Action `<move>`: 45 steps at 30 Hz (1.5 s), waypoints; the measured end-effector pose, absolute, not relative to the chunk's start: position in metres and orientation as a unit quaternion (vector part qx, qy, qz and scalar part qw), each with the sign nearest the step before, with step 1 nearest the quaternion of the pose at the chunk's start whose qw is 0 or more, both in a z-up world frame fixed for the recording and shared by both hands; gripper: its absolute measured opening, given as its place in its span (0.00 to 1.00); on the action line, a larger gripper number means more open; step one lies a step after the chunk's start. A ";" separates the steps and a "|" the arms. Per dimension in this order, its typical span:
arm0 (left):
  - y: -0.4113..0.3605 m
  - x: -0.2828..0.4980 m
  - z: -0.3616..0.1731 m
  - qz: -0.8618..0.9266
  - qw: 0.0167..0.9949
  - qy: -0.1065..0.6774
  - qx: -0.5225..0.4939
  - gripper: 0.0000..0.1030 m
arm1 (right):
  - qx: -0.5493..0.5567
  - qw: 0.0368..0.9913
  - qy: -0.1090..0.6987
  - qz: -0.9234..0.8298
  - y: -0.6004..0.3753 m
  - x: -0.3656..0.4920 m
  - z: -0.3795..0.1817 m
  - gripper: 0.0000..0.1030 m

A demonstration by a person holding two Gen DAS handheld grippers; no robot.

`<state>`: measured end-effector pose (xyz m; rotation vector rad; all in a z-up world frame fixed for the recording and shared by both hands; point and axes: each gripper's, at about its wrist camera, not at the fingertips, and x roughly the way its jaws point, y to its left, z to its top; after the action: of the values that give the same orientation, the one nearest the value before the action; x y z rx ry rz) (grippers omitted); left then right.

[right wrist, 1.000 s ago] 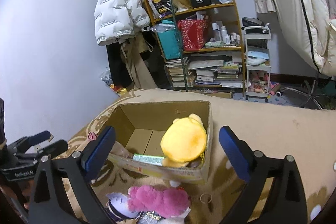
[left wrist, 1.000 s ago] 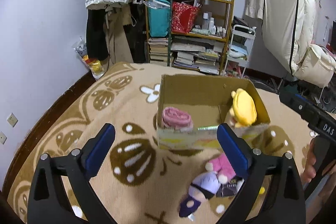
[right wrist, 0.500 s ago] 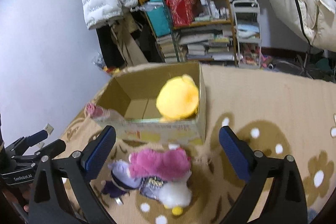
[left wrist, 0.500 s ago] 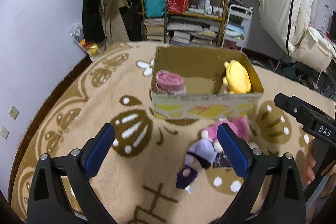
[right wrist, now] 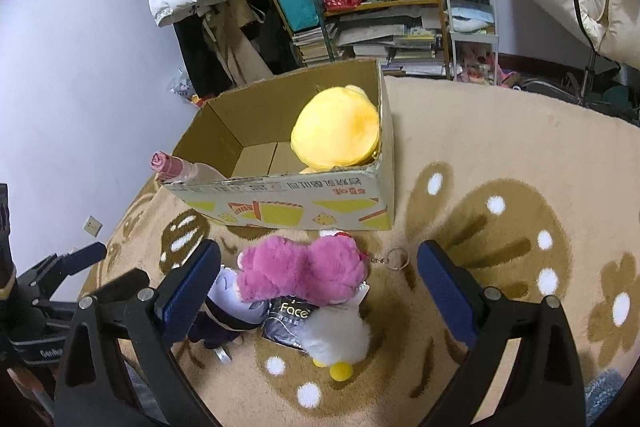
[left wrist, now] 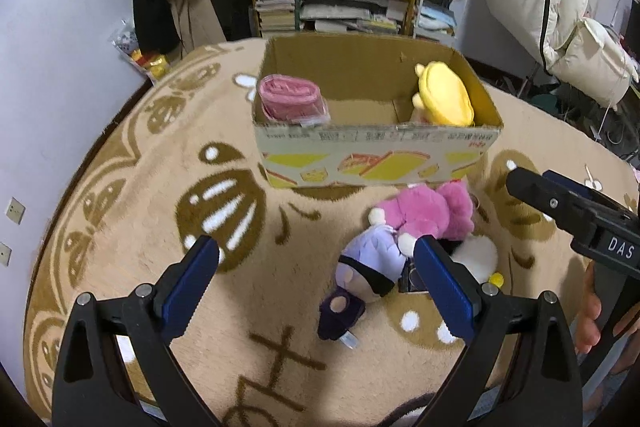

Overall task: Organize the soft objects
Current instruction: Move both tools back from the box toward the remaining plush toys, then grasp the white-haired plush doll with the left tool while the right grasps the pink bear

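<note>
- Left wrist view: the left gripper [left wrist: 316,283] hung over the beige-and-brown patterned carpet [left wrist: 132,211] at the bottom of the frame, its blue-padded jaws spread wide and holding nothing.
- At centre frame stood the open brown cardboard box with yellow print [left wrist: 376,159]; a rolled pink cloth in clear wrap [left wrist: 290,101] leaned in its left corner and a yellow plush toy [left wrist: 442,95] sat in its right corner.
- Just below the box, right of centre, lay a heap on the carpet — a fluffy pink plush toy [left wrist: 428,213], a lilac plush doll with dark purple feet [left wrist: 368,263] touching it, and a white plush with a yellow foot [left wrist: 478,257] partly behind the gripper's right-hand finger.
- At the right edge the right gripper's black body showed, with a hand [left wrist: 590,315] on its handle.
- Right wrist view: the right gripper [right wrist: 318,279] sat low in the frame, jaws wide apart and empty, with the pink plush [right wrist: 300,273] seen between them.
- The lilac doll [right wrist: 230,303] lay at lower left beside the left-hand finger; the white plush [right wrist: 338,335] lay below the pink one, over a black packet printed "Face" [right wrist: 288,317].
- A small metal key ring [right wrist: 394,259] rested just right of the pink plush.
- The box [right wrist: 288,205] stood above the heap at centre — yellow toy [right wrist: 336,127] inside, pink roll [right wrist: 168,165] at its left corner.
</note>
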<state>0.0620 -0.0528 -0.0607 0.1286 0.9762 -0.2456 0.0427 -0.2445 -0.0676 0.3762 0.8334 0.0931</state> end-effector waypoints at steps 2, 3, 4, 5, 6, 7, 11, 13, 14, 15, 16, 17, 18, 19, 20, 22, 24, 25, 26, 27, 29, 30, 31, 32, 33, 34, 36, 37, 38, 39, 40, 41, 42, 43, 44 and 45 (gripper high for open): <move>-0.057 0.066 -0.069 -0.120 0.867 0.479 0.067 0.94 | 0.186 0.892 0.409 0.043 -0.245 0.047 -0.073 1.00; -0.059 0.067 -0.072 -0.121 0.865 0.483 0.069 0.94 | 0.189 0.890 0.413 0.042 -0.246 0.049 -0.076 1.00; -0.060 0.068 -0.075 -0.122 0.862 0.486 0.072 0.94 | 0.192 0.889 0.414 0.041 -0.246 0.050 -0.078 1.00; -0.063 0.070 -0.079 -0.124 0.859 0.491 0.076 0.94 | 0.197 0.886 0.418 0.040 -0.248 0.053 -0.082 1.00; -0.065 0.070 -0.081 -0.125 0.857 0.495 0.077 0.94 | 0.199 0.884 0.420 0.040 -0.249 0.056 -0.084 1.00; -0.067 0.072 -0.085 -0.126 0.853 0.500 0.079 0.94 | 0.201 0.883 0.423 0.039 -0.250 0.059 -0.086 1.00; -0.073 0.076 -0.096 -0.134 0.841 0.517 0.087 0.94 | 0.206 0.879 0.427 0.035 -0.252 0.067 -0.091 1.00; -0.076 0.078 -0.102 -0.137 0.835 0.525 0.091 0.94 | 0.208 0.877 0.432 0.034 -0.252 0.071 -0.094 1.00; -0.077 0.080 -0.105 -0.138 0.832 0.529 0.093 0.94 | 0.208 0.875 0.436 0.034 -0.251 0.074 -0.097 1.00; -0.079 0.081 -0.108 -0.139 0.829 0.533 0.094 0.94 | 0.208 0.874 0.438 0.034 -0.251 0.075 -0.099 1.00; -0.079 0.082 -0.111 -0.140 0.827 0.536 0.094 0.94 | 0.208 0.872 0.442 0.034 -0.250 0.078 -0.102 1.00; -0.081 0.083 -0.114 -0.142 0.824 0.540 0.095 0.94 | 0.207 0.871 0.445 0.034 -0.249 0.080 -0.104 1.00; -0.084 0.084 -0.117 -0.143 0.820 0.545 0.097 0.94 | 0.206 0.870 0.447 0.034 -0.249 0.081 -0.106 1.00; -0.085 0.084 -0.120 -0.144 0.817 0.549 0.099 0.94 | 0.205 0.869 0.449 0.035 -0.248 0.083 -0.107 1.00; -0.087 0.085 -0.122 -0.145 0.815 0.552 0.101 0.94 | 0.204 0.868 0.452 0.035 -0.246 0.085 -0.109 1.00; -0.090 0.086 -0.128 -0.147 0.809 0.559 0.107 0.94 | 0.202 0.866 0.456 0.036 -0.245 0.088 -0.112 1.00; -0.094 0.088 -0.135 -0.140 0.804 0.566 0.119 0.94 | 0.195 0.864 0.462 0.036 -0.241 0.090 -0.114 1.00; -0.096 0.089 -0.139 -0.136 0.800 0.570 0.125 0.94 | 0.190 0.863 0.466 0.036 -0.239 0.092 -0.116 1.00; -0.097 0.090 -0.142 -0.133 0.798 0.574 0.129 0.94 | 0.185 0.861 0.472 0.037 -0.237 0.095 -0.119 1.00; -0.097 0.091 -0.147 -0.130 0.795 0.579 0.129 0.94 | 0.184 0.860 0.475 0.037 -0.236 0.096 -0.121 0.99; -0.097 0.094 -0.153 -0.124 0.790 0.587 0.128 0.94 | 0.183 0.856 0.482 0.039 -0.234 0.099 -0.126 0.99; -0.097 0.096 -0.156 -0.124 0.787 0.592 0.122 0.94 | 0.184 0.855 0.484 0.039 -0.234 0.099 -0.128 0.99; -0.097 0.098 -0.158 -0.124 0.786 0.595 0.117 0.94 | 0.182 0.853 0.488 0.039 -0.233 0.100 -0.129 0.99; -0.097 0.099 -0.160 -0.124 0.784 0.598 0.109 0.94 | 0.175 0.852 0.492 0.035 -0.231 0.101 -0.131 0.99; -0.097 0.100 -0.161 -0.124 0.783 0.600 0.106 0.94 | 0.170 0.852 0.494 0.033 -0.231 0.101 -0.132 0.99; -0.098 0.101 -0.162 -0.124 0.783 0.601 0.104 0.94 | 0.167 0.852 0.496 0.036 -0.229 0.101 -0.133 0.99; -0.098 0.103 -0.166 -0.125 0.782 0.602 0.102 0.94 | 0.171 0.849 0.499 0.040 -0.229 0.101 -0.136 0.99; -0.099 0.103 -0.169 -0.125 0.780 0.604 0.103 0.94 | 0.174 0.847 0.500 0.041 -0.229 0.101 -0.137 0.99; -0.099 0.103 -0.173 -0.125 0.778 0.606 0.103 0.94 | 0.180 0.845 0.501 0.044 -0.230 0.102 -0.138 0.99; -0.100 0.104 -0.177 -0.125 0.775 0.611 0.103 0.94 | 0.182 0.845 0.501 0.044 -0.230 0.102 -0.139 0.99; -0.101 0.104 -0.180 -0.124 0.772 0.615 0.103 0.94 | 0.187 0.843 0.502 0.046 -0.230 0.102 -0.140 0.99; -0.099 0.106 -0.184 -0.123 0.769 0.618 0.104 0.94 | 0.194 0.841 0.503 0.048 -0.231 0.103 -0.141 0.99; -0.099 0.107 -0.188 -0.122 0.767 0.622 0.105 0.94 | 0.199 0.840 0.503 0.048 -0.231 0.103 -0.142 0.99; -0.100 0.106 -0.191 -0.122 0.765 0.623 0.106 0.94 | 0.204 0.838 0.504 0.049 -0.232 0.103 -0.142 0.99; -0.101 0.107 -0.193 -0.121 0.765 0.624 0.106 0.94 | 0.208 0.837 0.504 0.050 -0.232 0.103 -0.143 0.99; -0.101 0.107 -0.195 -0.121 0.764 0.625 0.104 0.94 | 0.209 0.837 0.504 0.050 -0.233 0.103 -0.143 0.99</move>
<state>0.1072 -0.1009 -0.1953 0.2257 1.3592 -0.2640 0.1034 -0.2330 -0.1432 0.4429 1.0664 0.1058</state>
